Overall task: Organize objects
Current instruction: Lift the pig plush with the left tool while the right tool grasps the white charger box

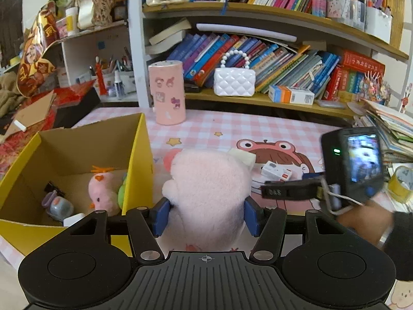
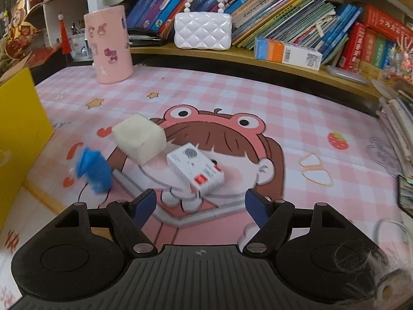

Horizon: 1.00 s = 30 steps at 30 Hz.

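The left gripper (image 1: 205,214) is clamped on a pink plush toy (image 1: 206,193), its blue pads pressing into the toy's sides, just to the right of an open yellow cardboard box (image 1: 77,160) that stands on the pink checked table mat (image 1: 271,126). Inside the box lie a smaller pink plush chick (image 1: 102,193), something green beside it, and a small grey-and-purple toy (image 1: 58,205). The right gripper (image 2: 201,206) has its fingers spread wide with nothing between them, held low over the mat's cartoon girl print. Just ahead of it a small white carton with red marks (image 2: 196,170) lies on the mat, touching or nearly touching a white foam block (image 2: 139,138) behind it; to the left is a blurred blue fuzzy thing (image 2: 94,170) that I cannot identify. Further back a pink cylinder with stickers (image 2: 109,44) stands upright near the shelf, where a white quilted handbag (image 2: 202,29) sits in front of the books (image 2: 284,15).
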Available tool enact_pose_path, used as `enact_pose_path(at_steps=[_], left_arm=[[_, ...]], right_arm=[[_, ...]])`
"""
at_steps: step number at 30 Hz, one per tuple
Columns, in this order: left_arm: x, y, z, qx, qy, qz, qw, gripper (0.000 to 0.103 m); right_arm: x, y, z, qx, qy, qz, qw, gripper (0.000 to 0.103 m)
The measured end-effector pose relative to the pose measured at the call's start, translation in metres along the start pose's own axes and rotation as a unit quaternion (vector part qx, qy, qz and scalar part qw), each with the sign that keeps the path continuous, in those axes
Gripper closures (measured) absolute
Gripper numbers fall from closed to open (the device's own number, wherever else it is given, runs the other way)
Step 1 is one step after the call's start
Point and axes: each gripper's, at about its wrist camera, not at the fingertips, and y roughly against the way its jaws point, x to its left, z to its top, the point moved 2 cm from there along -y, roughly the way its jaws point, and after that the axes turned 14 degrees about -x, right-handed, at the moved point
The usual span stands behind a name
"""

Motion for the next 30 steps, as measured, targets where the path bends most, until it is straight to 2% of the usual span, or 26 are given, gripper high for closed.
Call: enact_pose_path(at_steps=[6, 8, 9, 10, 11, 16, 30], left_arm=[[0.000, 0.007, 0.000, -0.008, 0.002, 0.001, 1.0000, 0.046], [0.000, 0.008, 0.000, -0.006, 0.001, 0.000, 1.0000, 0.045], [0.001, 0.007, -0.001, -0.004, 0.001, 0.001, 1.0000, 0.045], [0.001, 0.007, -0.001, -0.002, 0.000, 0.002, 1.0000, 0.045], [0.001, 0.007, -0.001, 0.000, -0.001, 0.003, 1.0000, 0.045], [0.001, 0.007, -0.003, 0.000, 0.000, -0.005, 1.0000, 0.045], [-0.002, 0.006, -0.010, 0.007, -0.006, -0.058, 0.9983, 0.045]], right_arm=[[-0.001, -0.021, 0.005, -0.011, 0.002, 0.001, 1.000, 0.035], [-0.001, -0.021, 0.006, -0.017, 0.011, 0.004, 1.000, 0.050], [0.000, -0.020, 0.007, -0.018, 0.014, 0.008, 1.000, 0.061], [0.001, -0.019, 0.007, -0.014, 0.017, 0.009, 1.000, 0.067], [0.000, -0.018, 0.008, -0.012, 0.016, 0.011, 1.000, 0.070], [-0.002, 0.003, 0.008, -0.021, 0.009, 0.006, 1.000, 0.074], [-0.007, 0.095, -0.008, -0.020, -0.088, -0.027, 0.996, 0.075]])
